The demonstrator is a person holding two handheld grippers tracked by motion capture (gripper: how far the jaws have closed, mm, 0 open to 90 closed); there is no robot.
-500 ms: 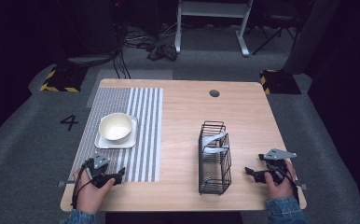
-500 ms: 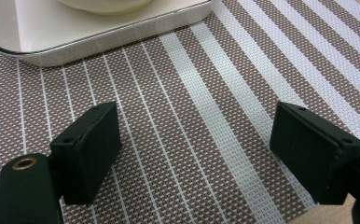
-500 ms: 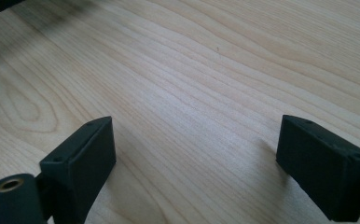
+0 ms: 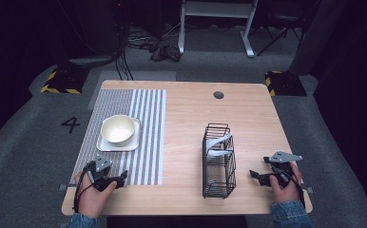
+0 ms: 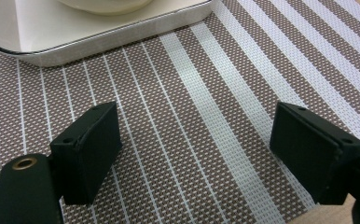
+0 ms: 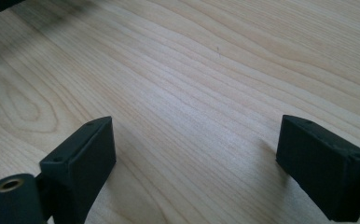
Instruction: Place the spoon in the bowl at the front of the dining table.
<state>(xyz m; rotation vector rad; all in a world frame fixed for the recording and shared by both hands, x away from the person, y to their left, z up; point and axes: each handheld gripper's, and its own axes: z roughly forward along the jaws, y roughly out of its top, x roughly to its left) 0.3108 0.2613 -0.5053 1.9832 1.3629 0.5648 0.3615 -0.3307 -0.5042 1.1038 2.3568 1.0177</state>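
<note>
Both tongs gape wide with nothing between them. The left tongs [image 4: 120, 177] hover over the striped mat [image 4: 143, 142] near the bowl [image 4: 118, 128]; the right tongs [image 4: 255, 176] sit beside the wire rack [image 4: 218, 164].

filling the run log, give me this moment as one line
left gripper: open, over striped mat | right gripper: open, over bare table | bowl on square plate | wire rack: untouched

A single dark numeral "4" [image 4: 71, 124] is showing on the grey floor [image 4: 24, 142], lying just beside the table's [image 4: 191, 123] left edge.
</note>
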